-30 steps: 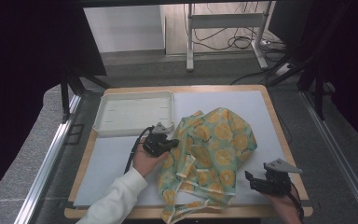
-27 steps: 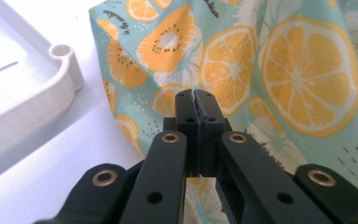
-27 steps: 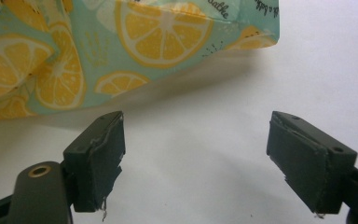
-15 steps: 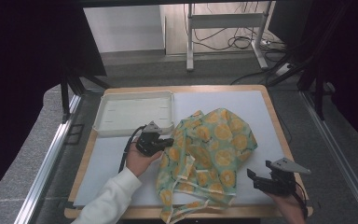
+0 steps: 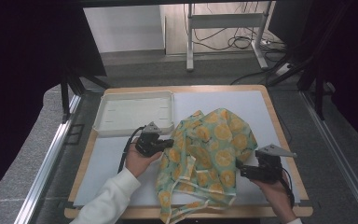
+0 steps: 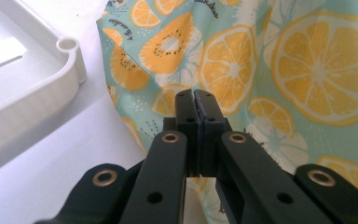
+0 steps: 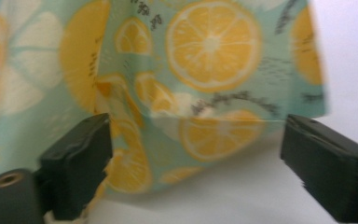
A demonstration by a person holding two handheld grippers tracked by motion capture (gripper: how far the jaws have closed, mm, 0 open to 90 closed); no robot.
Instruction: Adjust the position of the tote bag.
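On the white mat [image 5: 98, 177] that covers the wooden-edged table [image 5: 279, 126], a crumpled cloth [image 5: 209, 149] lies right of centre, its soft folds humped into an irregular mound with one thin tail trailing toward the near edge. The fabric is pale mint green, printed with round orange and lemon slices, white flower-like shapes and small dark script; in the left gripper view the cloth [image 6: 279, 70] shows a matte weave and a sharp crease running down from its upper left corner. The left gripper [image 5: 170, 143], held in a hand [image 5: 137, 161] with a white sleeve, rests at the cloth's left margin; its two black jaws are pressed flat together, and in the left gripper view the left gripper [image 6: 196, 100] has its tips just over the printed fabric, though whether any cloth is pinched between them cannot be told. The right gripper [image 5: 240, 169], topped by a grey three-cornered plate, sits at the cloth's lower right edge; its jaws have just been opening and stand wide apart. In the right gripper view the right gripper [image 7: 196, 163] has its blocky black pads flanking a drooping fold of the cloth [image 7: 191, 70], which hangs between them without being pressed. A shallow white plastic tray [image 5: 103, 108] with rounded corners and a raised rim lies at the far left, just beside the cloth.
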